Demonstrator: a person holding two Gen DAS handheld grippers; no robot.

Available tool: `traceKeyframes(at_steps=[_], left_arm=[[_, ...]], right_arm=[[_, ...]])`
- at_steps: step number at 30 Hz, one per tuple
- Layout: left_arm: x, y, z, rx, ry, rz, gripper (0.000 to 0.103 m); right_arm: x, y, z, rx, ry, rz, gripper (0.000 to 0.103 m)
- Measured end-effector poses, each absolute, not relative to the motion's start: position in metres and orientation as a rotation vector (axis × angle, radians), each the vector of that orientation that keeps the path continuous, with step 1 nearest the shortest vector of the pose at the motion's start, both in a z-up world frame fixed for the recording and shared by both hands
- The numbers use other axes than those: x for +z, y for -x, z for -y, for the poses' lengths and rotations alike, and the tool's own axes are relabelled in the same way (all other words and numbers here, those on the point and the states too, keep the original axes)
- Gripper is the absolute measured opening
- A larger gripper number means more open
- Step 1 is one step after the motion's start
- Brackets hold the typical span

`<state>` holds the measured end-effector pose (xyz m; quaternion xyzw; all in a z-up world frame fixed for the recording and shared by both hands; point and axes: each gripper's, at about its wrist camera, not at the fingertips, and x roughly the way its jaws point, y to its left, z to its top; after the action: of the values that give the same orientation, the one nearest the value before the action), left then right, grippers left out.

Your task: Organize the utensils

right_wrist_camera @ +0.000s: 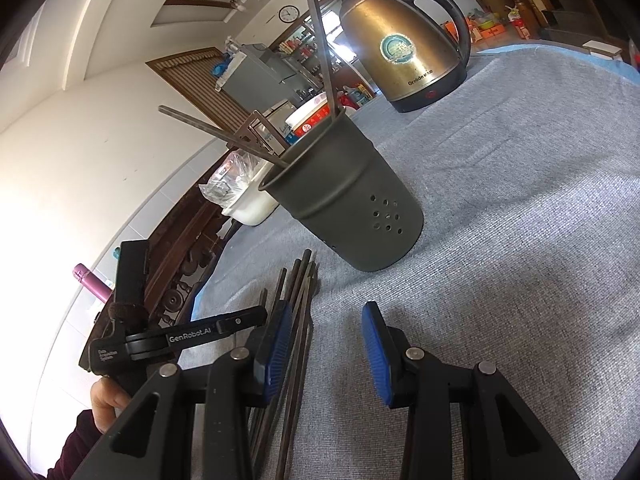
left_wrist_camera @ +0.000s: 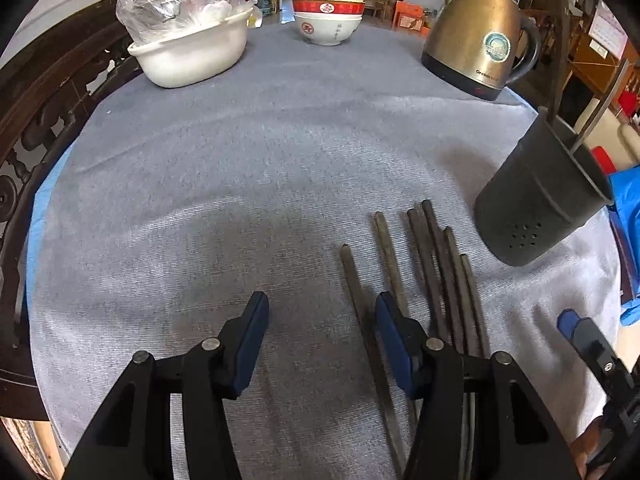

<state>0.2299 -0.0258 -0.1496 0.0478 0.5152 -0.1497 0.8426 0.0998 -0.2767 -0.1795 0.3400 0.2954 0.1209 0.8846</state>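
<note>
Several dark chopsticks [left_wrist_camera: 436,264] lie side by side on the grey tablecloth [left_wrist_camera: 240,184]. They also show in the right wrist view [right_wrist_camera: 298,304]. A dark holder cup [left_wrist_camera: 540,204] with small holes stands to their right; in the right wrist view the cup [right_wrist_camera: 352,208] holds two chopsticks [right_wrist_camera: 320,40] that stick out of its top. My left gripper [left_wrist_camera: 320,320] is open and empty, its right finger over the loose chopsticks. My right gripper [right_wrist_camera: 326,336] is open and empty, just right of the loose chopsticks, with its left finger over them.
A brass electric kettle [left_wrist_camera: 480,40] stands at the back right. Stacked bowls [left_wrist_camera: 328,12] sit at the back middle. A white basin [left_wrist_camera: 192,52] with a plastic bag sits at the back left. A carved wooden chair back [left_wrist_camera: 36,120] borders the left table edge.
</note>
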Motion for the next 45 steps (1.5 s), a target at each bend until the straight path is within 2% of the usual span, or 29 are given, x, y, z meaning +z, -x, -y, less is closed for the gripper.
traceKeyframes(at_steps=[1,4,6,7,8,12,16,24,37,45], left_arm=[[-0.149,-0.230,0.027,-0.320,-0.103,-1.089,0.056],[-0.148,-0.232,0.034,-0.341,-0.126,-1.089,0.045],[-0.148,-0.233,0.034,-0.362,-0.104,-1.099,0.030],[-0.148,-0.234,0.033,-0.371,-0.090,-1.104,0.017],[-0.147,-0.234,0.032,-0.373,-0.086,-1.103,0.011],[-0.144,-0.223,0.026,-0.390,-0.078,-1.075,0.010],[-0.137,-0.213,0.020,-0.422,-0.065,-1.061,0.008],[-0.143,-0.219,0.021,-0.426,-0.048,-1.093,0.008],[-0.146,-0.236,0.020,-0.476,-0.033,-1.139,0.008],[-0.154,-0.250,0.021,-0.471,-0.001,-1.176,0.008]], right_arm=[[-0.179,-0.100,0.277,0.251,-0.707,-0.616,0.039],[-0.179,-0.100,0.277,0.245,-0.706,-0.622,0.039],[-0.179,-0.100,0.277,0.243,-0.705,-0.625,0.039],[-0.179,-0.099,0.276,0.243,-0.704,-0.623,0.039],[-0.178,-0.099,0.276,0.243,-0.703,-0.622,0.039],[-0.178,-0.102,0.272,0.234,-0.682,-0.640,0.038],[-0.169,-0.110,0.251,0.218,-0.568,-0.686,0.027],[-0.150,-0.150,0.204,0.219,-0.370,-0.856,0.013],[-0.165,-0.196,0.189,0.128,-0.290,-1.148,0.012],[-0.165,-0.215,0.188,0.091,-0.287,-1.199,0.010]])
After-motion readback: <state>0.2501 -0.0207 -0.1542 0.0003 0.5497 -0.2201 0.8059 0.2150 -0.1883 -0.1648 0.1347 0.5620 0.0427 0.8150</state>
